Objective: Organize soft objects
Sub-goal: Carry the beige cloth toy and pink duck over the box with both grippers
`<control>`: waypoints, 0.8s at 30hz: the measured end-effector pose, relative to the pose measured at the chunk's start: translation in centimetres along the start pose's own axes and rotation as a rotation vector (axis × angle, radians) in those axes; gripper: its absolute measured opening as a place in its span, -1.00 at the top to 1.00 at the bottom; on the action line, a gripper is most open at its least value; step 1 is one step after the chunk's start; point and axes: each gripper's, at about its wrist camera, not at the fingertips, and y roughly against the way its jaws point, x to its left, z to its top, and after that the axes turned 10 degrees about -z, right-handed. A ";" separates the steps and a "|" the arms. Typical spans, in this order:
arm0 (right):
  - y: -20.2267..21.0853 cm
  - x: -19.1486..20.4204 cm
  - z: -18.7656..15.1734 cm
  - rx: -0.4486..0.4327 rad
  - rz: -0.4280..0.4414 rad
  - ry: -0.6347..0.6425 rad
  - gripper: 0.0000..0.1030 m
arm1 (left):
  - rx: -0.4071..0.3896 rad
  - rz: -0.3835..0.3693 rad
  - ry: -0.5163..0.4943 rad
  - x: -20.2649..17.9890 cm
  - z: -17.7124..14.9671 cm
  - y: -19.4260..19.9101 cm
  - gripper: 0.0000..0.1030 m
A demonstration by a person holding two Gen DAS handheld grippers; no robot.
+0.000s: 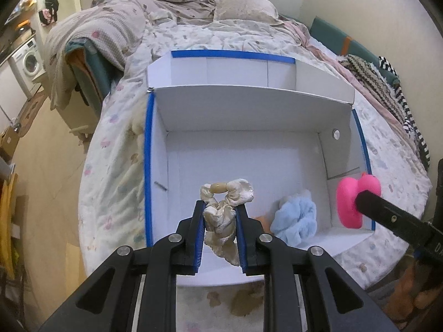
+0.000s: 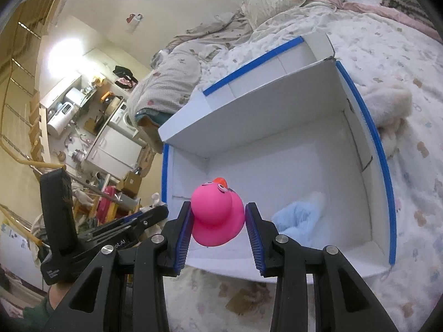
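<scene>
We see the left gripper [image 1: 220, 222] clamped on one cream scrunchie [image 1: 225, 207] and the right gripper [image 2: 218, 222] gripping one pink rubber duck [image 2: 217, 213], both angled down over one white box [image 1: 249, 105] on the bed [image 1: 116, 144]; one blue fluffy cloth [image 1: 295, 217] lies inside, near right.

Glossy cream satin scrunchie [image 1: 221, 215]; smooth pink rubber duck [image 2: 217, 215]; fluffy blue cloth [image 1: 295, 218]; matt white cardboard box [image 1: 249, 102]; quilted cotton bed cover [image 1: 110, 149]

bed: floral quilt [image 1: 116, 144] | pillow [image 1: 243, 5] by wall | washing machine [image 1: 29, 62] far left
</scene>
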 end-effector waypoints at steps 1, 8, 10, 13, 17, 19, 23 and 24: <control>-0.3 -0.1 0.1 0.002 -0.003 -0.001 0.22 | 0.002 0.003 -0.002 -0.1 0.1 -0.4 0.64; -3.2 -1.6 -0.5 0.039 -0.044 -0.017 0.22 | 0.032 0.024 0.023 0.8 -0.2 -4.0 0.64; -3.8 -1.8 -0.6 0.053 -0.054 -0.014 0.22 | 0.041 0.033 0.036 1.1 -0.4 -4.9 0.64; -4.7 -1.8 -0.8 0.070 -0.086 0.009 0.22 | 0.052 0.030 0.062 1.5 -0.6 -5.7 0.64; -5.6 -2.1 -0.8 0.094 -0.094 0.009 0.22 | 0.065 0.035 0.057 1.4 -0.9 -6.3 0.64; -6.0 -1.9 -0.8 0.100 -0.104 0.024 0.22 | 0.071 0.032 0.057 1.4 -1.0 -6.5 0.63; -6.6 -1.8 -0.9 0.118 -0.119 0.043 0.22 | 0.069 0.058 0.046 1.4 -1.1 -6.8 0.63; -6.7 -1.8 -1.0 0.123 -0.127 0.047 0.22 | 0.072 0.060 0.047 1.4 -1.2 -6.9 0.63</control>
